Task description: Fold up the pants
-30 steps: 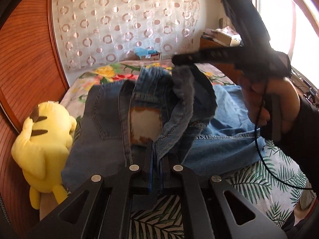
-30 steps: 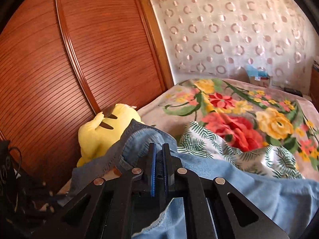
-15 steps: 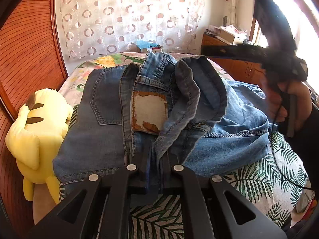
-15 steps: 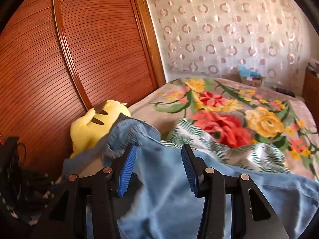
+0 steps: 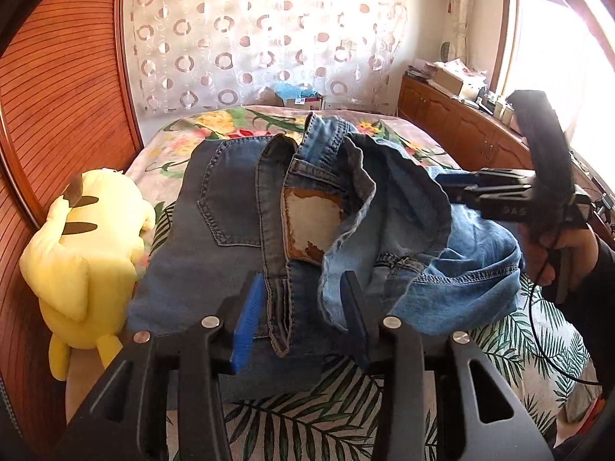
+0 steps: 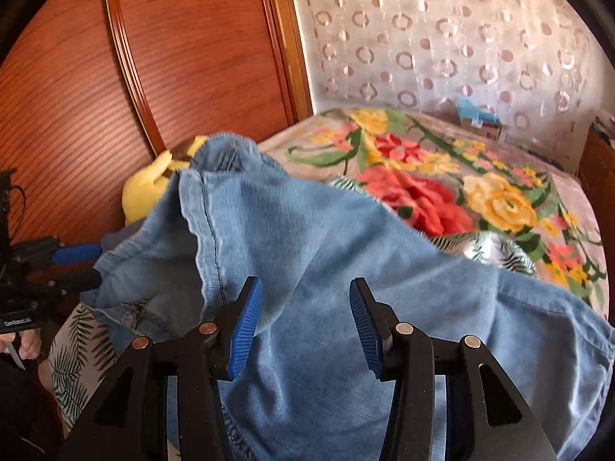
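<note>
Denim pants (image 6: 315,253) half-hide yellow plush (image 6: 153,188).

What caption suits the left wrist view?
Left gripper opening over folded jeans on a bed, yellow plush toy beside them.

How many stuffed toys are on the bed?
1. A yellow stuffed toy lies at the bed's left edge beside the jeans, against the wooden wall. The jeans may hide others.

Blue denim pants (image 5: 246,226) lie folded and rumpled on the bed, waistband raised. A worn, peeling waist patch (image 5: 313,226) faces up beside a stitched back pocket (image 5: 230,207).
</note>
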Tool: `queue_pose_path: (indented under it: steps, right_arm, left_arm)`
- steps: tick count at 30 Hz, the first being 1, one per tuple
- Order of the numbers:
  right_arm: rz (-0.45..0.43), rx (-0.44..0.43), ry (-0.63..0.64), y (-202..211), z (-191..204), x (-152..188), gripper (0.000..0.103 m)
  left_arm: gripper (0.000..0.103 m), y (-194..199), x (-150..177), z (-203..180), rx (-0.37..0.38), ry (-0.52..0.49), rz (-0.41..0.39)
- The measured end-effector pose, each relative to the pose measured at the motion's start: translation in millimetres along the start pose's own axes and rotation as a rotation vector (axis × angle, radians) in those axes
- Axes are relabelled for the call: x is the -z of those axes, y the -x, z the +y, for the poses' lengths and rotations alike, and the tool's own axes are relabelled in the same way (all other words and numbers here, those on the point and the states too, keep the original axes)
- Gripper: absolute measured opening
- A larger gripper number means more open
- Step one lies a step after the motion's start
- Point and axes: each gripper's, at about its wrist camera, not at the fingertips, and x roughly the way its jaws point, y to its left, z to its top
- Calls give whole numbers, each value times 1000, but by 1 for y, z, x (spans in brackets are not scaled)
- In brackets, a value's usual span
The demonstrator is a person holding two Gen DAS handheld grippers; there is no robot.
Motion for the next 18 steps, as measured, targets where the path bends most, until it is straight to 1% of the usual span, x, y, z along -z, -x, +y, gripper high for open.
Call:
queue_pose_path:
  steps: [1,2,3,5,10,13,16,18]
  right_arm:
    - [16,-6,3,-6,4,-2,49]
    - [27,-14,7,-10,5,-5,49]
    - [33,-23,8,-12,6,-9,49]
    - [37,-53,11,-19,12,-18,49]
    - [5,-122,18,-31,22,-51,49]
    - [-20,-138,-2,-32,23,-62,49]
    - [-44,-132,-10,-23,13,-59,49]
    - [-54,-104,-11,-11,5,-49,49]
  left_arm:
    - [48,0,0,1,0,-1,-1]
    - [54,1,1,2,-2,0,-2]
    - [56,1,1,2,-4,1,-4]
    - [64,2,2,6,-5,6,-10]
    - [66,10,2,12,-23,42,-47]
    - [66,17,-1,9,5,41,-82]
    - [66,18,-4,-7,29,-6,-92]
    - [66,14,-6,-20,59,-38,-88]
